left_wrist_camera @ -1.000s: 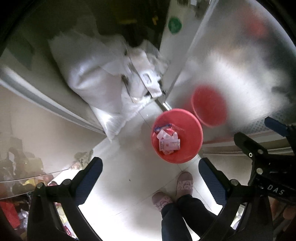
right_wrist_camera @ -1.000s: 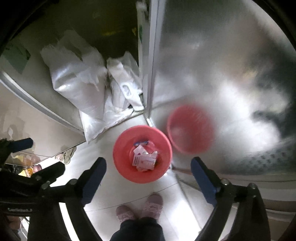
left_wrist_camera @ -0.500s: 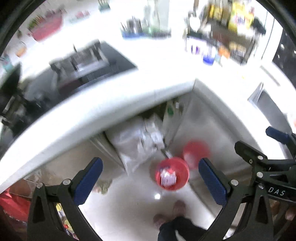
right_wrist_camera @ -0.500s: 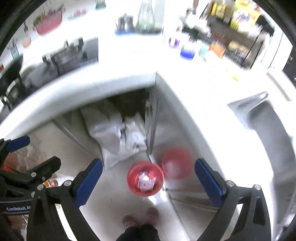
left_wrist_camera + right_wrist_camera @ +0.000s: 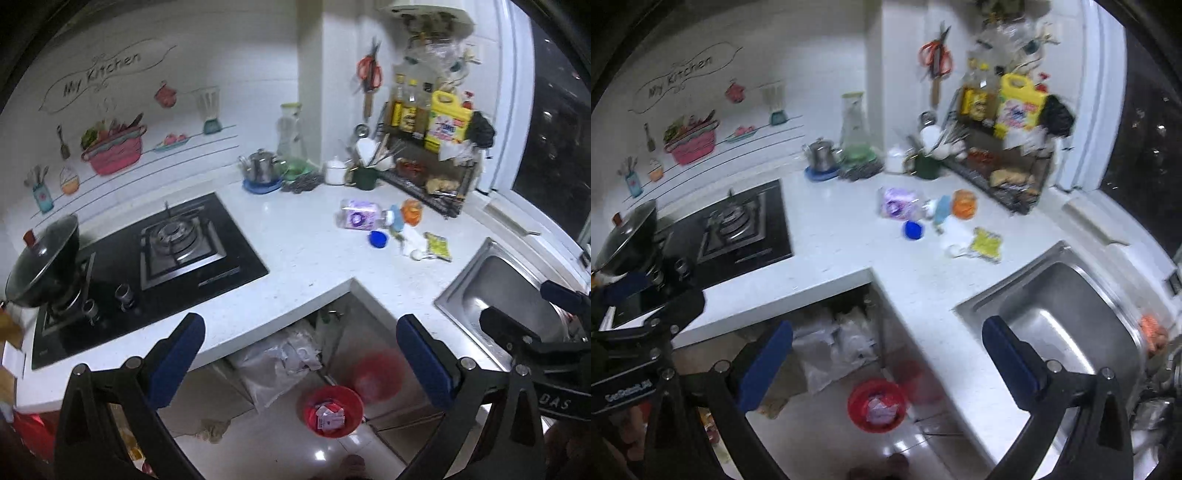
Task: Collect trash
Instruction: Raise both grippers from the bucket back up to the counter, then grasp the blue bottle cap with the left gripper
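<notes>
On the floor between the wide-open, empty jaws of both grippers (image 5: 301,356) (image 5: 886,362) sits the red bin (image 5: 330,411) holding wrappers (image 5: 330,414); right jaws opening. The left view alone shows whole stove (image 5: 147,262).

countertop (image 5: 303,254): white, smooth, faintly speckled | sink (image 5: 491,291): brushed metal, dull sheen | hob (image 5: 177,254): glossy black glass; metal burner frame | bin (image 5: 332,410): red plastic, paper scraps inside | floor (image 5: 258,450): glossy tile

A home kitchen: gas hob (image 5: 177,243), steel sink (image 5: 1067,314), white worktop (image 5: 303,243) and a "My Kitchen" wall sticker (image 5: 103,72).
</notes>
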Demonstrator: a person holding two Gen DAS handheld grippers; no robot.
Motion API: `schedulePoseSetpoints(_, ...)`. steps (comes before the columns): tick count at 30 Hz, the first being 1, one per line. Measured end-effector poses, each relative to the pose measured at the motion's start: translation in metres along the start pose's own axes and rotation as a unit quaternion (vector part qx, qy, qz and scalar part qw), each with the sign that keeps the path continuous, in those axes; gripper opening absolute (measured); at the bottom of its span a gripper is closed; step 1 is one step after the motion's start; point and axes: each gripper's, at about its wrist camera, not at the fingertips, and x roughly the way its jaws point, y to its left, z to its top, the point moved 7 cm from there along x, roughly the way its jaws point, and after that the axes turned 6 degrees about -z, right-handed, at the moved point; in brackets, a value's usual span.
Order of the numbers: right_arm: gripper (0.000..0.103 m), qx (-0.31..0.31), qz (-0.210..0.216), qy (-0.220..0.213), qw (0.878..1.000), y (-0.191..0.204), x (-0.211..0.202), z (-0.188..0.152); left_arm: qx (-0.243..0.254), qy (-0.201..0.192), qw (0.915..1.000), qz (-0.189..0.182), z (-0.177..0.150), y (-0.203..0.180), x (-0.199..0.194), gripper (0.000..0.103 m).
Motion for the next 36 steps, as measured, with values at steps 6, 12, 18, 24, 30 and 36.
schedulePoseSetpoints(6, 0.102, 0.012, -0.033, -0.009, 0.999, -0.026, -0.006, 0.006, 0.019, 0.002, 0.9996, -0.019, 0.008, -0.027, 0.001, 0.103)
schedulePoseSetpoints(12, 0.102, 0.033, -0.040, -0.006, 0.999, -0.049, -0.004, 0.012, 0.038, 0.015, 0.9979, -0.050, 0.020, -0.057, 0.020, 0.103)
schedulePoseSetpoints(18, 0.102, 0.050, -0.033, 0.006, 0.998, -0.066, 0.018, 0.022, 0.047, 0.026, 0.9973, -0.051, 0.039, -0.071, 0.058, 0.103)
schedulePoseSetpoints(24, 0.102, 0.047, -0.031, 0.037, 0.998, -0.081, 0.074, 0.040, 0.043, 0.071, 0.9948, -0.060, 0.060, -0.084, 0.128, 0.103)
schedulePoseSetpoints(30, 0.102, 0.045, -0.023, 0.071, 0.996, -0.102, 0.128, 0.059, 0.040, 0.111, 0.9909, -0.064, 0.082, -0.097, 0.194, 0.103)
schedulePoseSetpoints(36, 0.103, 0.046, -0.017, 0.110, 0.993, -0.122, 0.183, 0.074, 0.030, 0.154, 0.9859, -0.056, 0.098, -0.105, 0.260, 0.103)
